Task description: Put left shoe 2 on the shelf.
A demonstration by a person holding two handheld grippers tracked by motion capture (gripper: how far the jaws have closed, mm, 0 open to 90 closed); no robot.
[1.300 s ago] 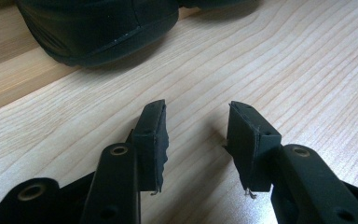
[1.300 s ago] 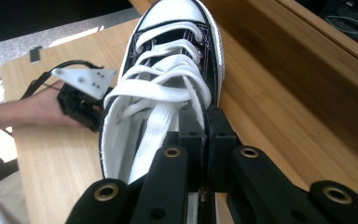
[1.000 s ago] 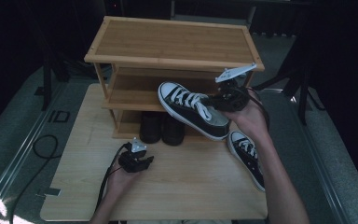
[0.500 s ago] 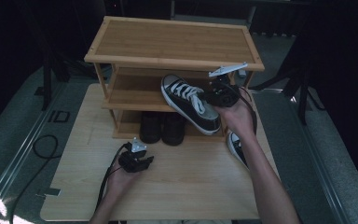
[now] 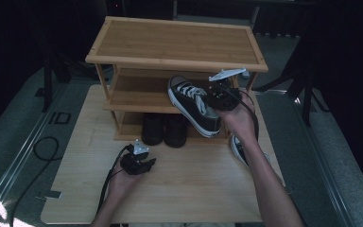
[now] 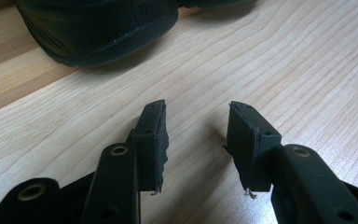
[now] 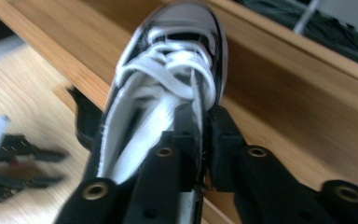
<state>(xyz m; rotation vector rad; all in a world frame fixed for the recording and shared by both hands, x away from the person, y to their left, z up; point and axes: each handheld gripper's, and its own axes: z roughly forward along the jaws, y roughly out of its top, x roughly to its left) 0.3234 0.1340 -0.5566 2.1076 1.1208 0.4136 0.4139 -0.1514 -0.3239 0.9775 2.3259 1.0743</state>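
Observation:
A black sneaker with white laces (image 5: 191, 101) (image 7: 168, 70) lies tilted, its toe on the middle shelf (image 5: 132, 94) of the wooden shoe rack (image 5: 175, 42) and its heel out past the shelf's front edge. My right gripper (image 5: 217, 97) (image 7: 204, 116) grips the sneaker's side wall near the heel. Its jaws have just been opening, and the wall is still pinched between them. My left gripper (image 5: 146, 163) (image 6: 198, 126) rests on the wooden board (image 5: 194, 189), open with nothing between its fingers.
A pair of dark shoes (image 5: 163, 130) (image 6: 98, 28) stands on the rack's bottom level, just ahead of the left gripper. The matching second sneaker (image 5: 238, 149) lies on the board under my right forearm. Black cables trail off the board's left side.
My right gripper has carried the sneaker left and down, so its toe now sits on the middle shelf. The left gripper has stayed put.

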